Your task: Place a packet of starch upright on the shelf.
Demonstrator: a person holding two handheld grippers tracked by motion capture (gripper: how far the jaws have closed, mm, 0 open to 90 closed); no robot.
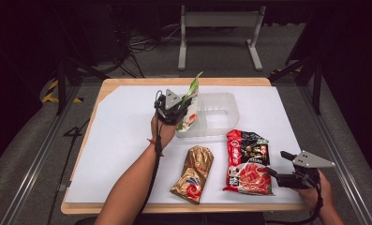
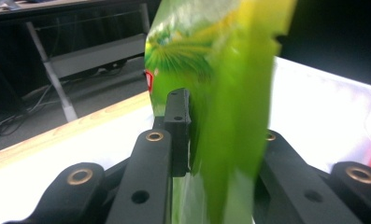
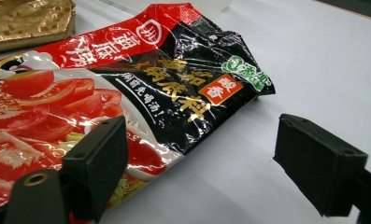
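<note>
Meanwhile, the left gripper (image 1: 180, 108) pinches a green packet (image 1: 190, 101) upright over the clear tray (image 1: 221, 115); just beside that tray, the right gripper (image 1: 279, 164) rests spread by the red packet (image 1: 247, 161).

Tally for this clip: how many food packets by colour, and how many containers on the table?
Green packet, held up in the left gripper: 1
Gold packet, lying flat: 1
Red and black packet, lying flat: 1
Clear plastic bin: 1
Total: 4
</note>
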